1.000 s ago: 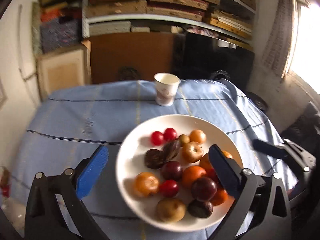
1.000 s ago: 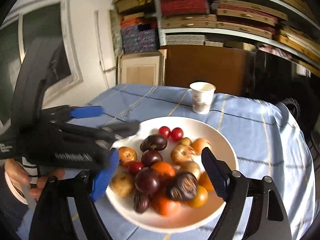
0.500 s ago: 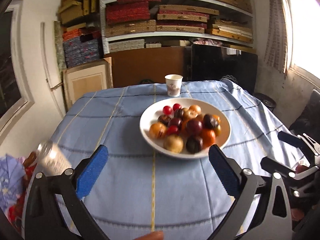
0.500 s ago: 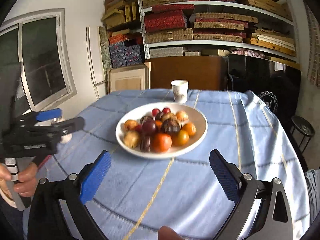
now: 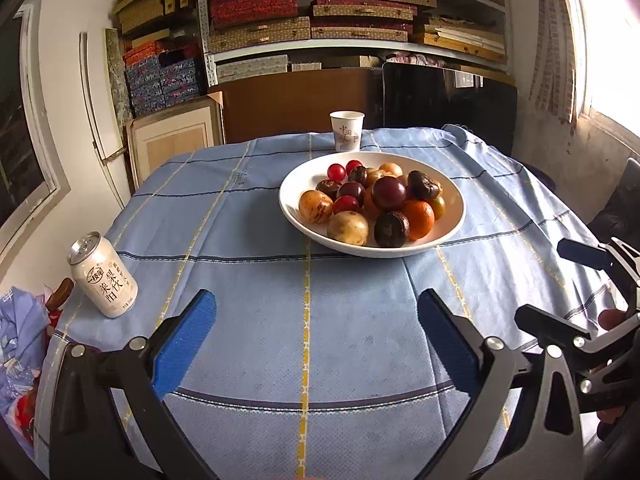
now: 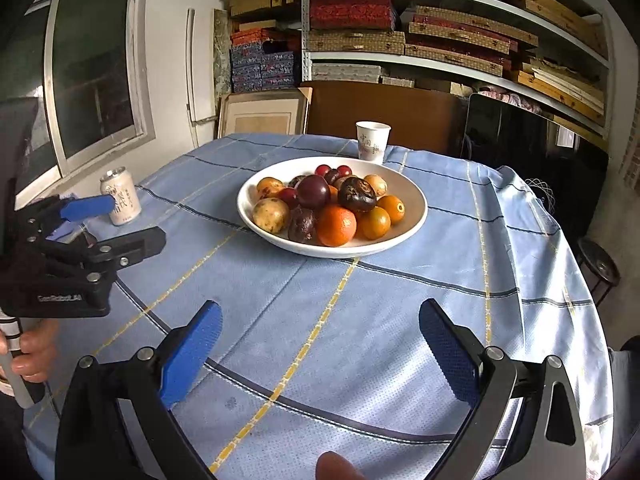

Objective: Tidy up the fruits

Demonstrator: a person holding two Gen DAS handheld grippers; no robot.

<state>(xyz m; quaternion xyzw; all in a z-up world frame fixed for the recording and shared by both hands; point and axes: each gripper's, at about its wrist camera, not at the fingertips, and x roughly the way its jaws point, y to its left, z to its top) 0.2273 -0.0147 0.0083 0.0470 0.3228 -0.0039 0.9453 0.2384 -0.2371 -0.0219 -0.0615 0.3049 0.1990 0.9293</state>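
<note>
Both our grippers have pulled back from the white plate [image 5: 454, 220], which sat right under them a second ago. Fruits [image 5: 376, 204] lie piled on it, beyond our left gripper [image 5: 316, 344] and right gripper [image 6: 320, 348], whose jaws are spread wide and empty. A paper cup [image 5: 346, 131] stands just behind the plate, a can [image 5: 103, 276] well left.

White walls; metal shelves [image 6: 440, 60] stacked with boxes; a bright window [image 5: 612, 40]; framed picture [image 6: 264, 114].
</note>
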